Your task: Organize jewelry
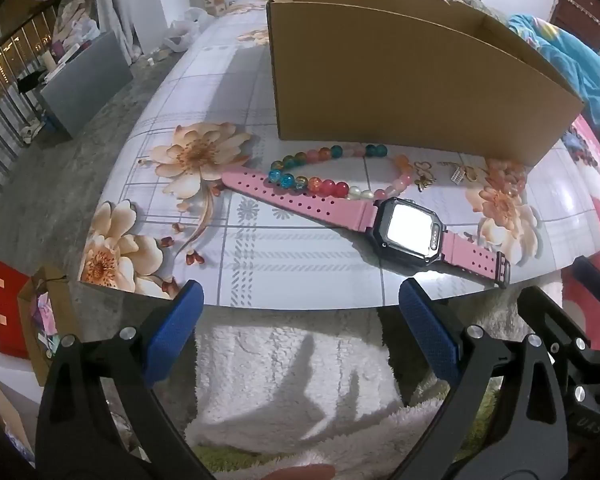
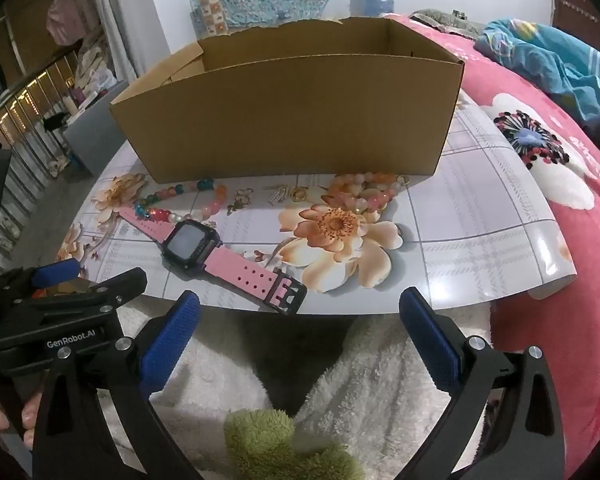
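A pink-strapped watch (image 1: 404, 232) with a black square face lies near the table's front edge; it also shows in the right wrist view (image 2: 192, 244). Behind it lies a bracelet of coloured beads (image 1: 332, 176), also in the right wrist view (image 2: 180, 204). Small gold pieces (image 1: 460, 172) and a ring (image 2: 298, 195) lie before an open cardboard box (image 1: 400, 92), (image 2: 292, 120). A pink bead bracelet (image 2: 368, 192) lies to the right. My left gripper (image 1: 300, 308) is open and empty, short of the table edge. My right gripper (image 2: 300, 312) is open and empty, just before the watch buckle.
The floral table top (image 2: 480, 232) ends just ahead of both grippers. A white fluffy blanket (image 1: 292, 360) lies below. A pink bedspread (image 2: 560, 280) and blue cloth (image 2: 548, 60) are on the right. The left gripper's body (image 2: 60, 308) shows at the right view's left.
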`<move>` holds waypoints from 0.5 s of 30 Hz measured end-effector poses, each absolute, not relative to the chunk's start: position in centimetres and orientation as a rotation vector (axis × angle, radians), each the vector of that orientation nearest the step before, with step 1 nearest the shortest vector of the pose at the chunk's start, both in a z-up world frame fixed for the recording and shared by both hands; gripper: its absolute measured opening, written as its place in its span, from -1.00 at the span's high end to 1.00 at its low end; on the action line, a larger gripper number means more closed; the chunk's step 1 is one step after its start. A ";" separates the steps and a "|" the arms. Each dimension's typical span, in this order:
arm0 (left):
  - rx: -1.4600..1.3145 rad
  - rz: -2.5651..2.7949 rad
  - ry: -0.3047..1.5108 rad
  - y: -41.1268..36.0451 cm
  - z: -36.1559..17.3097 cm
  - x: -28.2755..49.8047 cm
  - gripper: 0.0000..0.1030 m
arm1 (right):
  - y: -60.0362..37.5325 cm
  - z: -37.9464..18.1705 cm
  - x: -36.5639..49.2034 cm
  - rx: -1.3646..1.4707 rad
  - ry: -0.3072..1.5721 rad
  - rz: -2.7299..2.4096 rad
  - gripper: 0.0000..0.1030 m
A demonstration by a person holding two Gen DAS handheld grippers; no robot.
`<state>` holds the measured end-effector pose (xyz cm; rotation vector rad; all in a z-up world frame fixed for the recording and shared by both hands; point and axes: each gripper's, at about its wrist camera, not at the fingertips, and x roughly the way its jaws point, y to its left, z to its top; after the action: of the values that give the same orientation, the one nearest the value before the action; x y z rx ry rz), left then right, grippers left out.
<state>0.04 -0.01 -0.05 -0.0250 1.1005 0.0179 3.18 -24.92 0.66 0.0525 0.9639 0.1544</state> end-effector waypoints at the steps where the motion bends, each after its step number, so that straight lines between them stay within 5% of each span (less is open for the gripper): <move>1: -0.026 0.016 1.097 0.0 0.0 0.0 -0.83 | -24.9 0.7 3.2 0.051 0.962 0.153 -0.89; 15: -0.025 0.019 1.100 0.2 0.1 0.0 -0.83 | -25.0 0.6 3.2 0.051 0.961 0.154 -0.89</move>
<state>0.03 0.22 0.08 -0.0246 1.1001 0.0187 3.16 -25.05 0.56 0.0509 0.9611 0.1538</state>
